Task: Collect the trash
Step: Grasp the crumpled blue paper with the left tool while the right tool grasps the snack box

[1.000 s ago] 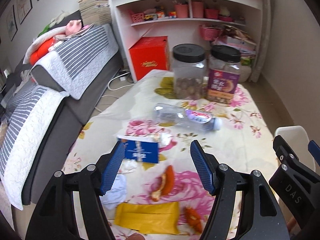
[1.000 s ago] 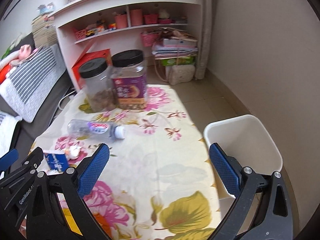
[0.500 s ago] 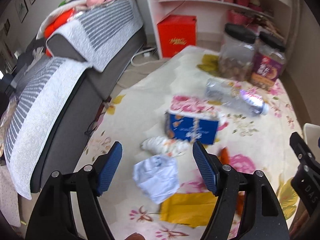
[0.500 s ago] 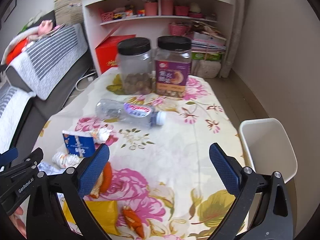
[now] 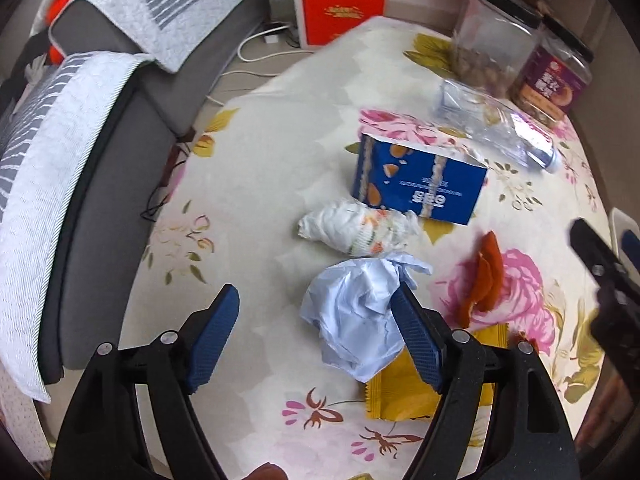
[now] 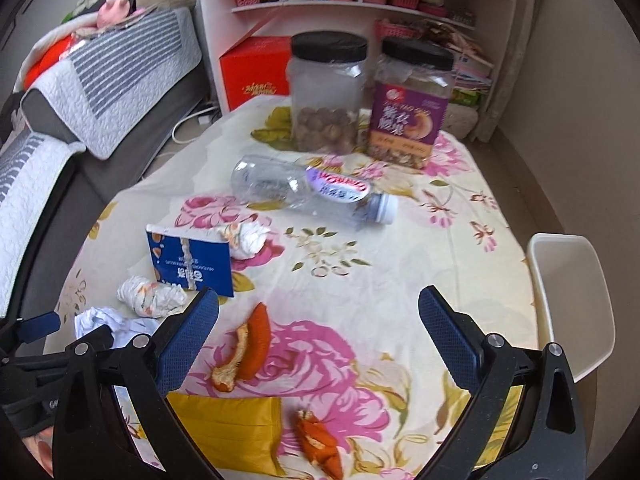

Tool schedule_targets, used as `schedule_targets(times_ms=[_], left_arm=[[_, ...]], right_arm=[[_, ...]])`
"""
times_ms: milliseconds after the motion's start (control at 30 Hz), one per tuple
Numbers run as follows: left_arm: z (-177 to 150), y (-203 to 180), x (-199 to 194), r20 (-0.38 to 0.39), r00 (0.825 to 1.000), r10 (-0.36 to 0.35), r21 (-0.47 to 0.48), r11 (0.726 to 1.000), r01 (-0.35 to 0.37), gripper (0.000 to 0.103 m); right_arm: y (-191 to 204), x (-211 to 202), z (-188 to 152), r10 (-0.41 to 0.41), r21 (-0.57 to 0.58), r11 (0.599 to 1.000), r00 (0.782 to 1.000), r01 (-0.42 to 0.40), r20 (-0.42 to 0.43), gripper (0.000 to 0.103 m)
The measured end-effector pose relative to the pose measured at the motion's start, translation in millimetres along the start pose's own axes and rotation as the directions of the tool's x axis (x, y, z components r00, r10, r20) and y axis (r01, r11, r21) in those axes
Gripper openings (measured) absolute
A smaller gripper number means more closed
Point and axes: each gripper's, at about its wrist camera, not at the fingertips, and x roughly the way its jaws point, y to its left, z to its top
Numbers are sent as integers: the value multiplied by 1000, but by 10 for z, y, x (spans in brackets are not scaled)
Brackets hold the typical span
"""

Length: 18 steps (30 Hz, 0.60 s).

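Note:
Trash lies on a floral tablecloth. A crumpled pale-blue paper sits between the jaws of my left gripper, nearer the right pad; the jaws are opening and do not press on it. Beyond it lie a printed white wad, a blue carton, orange peel, a yellow packet and a clear bottle. My right gripper hangs open over peel, a second peel piece and the packet. A white bin stands off the table's right edge.
Two black-lidded jars stand at the far end of the table. A grey sofa with striped covers runs along the left. A red box and a white shelf unit stand behind the table.
Both grippers have tipped downward and dropped toward the table. The left one swung left and now has the pale-blue paper between its jaws, which spread wider. The right one moved left over the peel.

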Motion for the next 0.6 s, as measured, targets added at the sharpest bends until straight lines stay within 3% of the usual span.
schedule_targets(times_ms=[333,533,567,600], left_arm=[[-51,-88,-101,4,995,-101,50,994,101,76],[-60,-203,29,-14,997,-77,84,993,78,76],[-55,-200,52,-18,997,-72,79,994,74,68],[-43,-192,92,-28,997,-70,75,995,72,46]], right_arm=[[-45,278,24,-25,37,999,998,27,-53,96],[-152,357,56,-15,85,996,997,21,-76,96],[-156,365,58,-8,89,996,997,15,-79,96],[-158,370,60,-1,93,996,997,8,-81,96]])
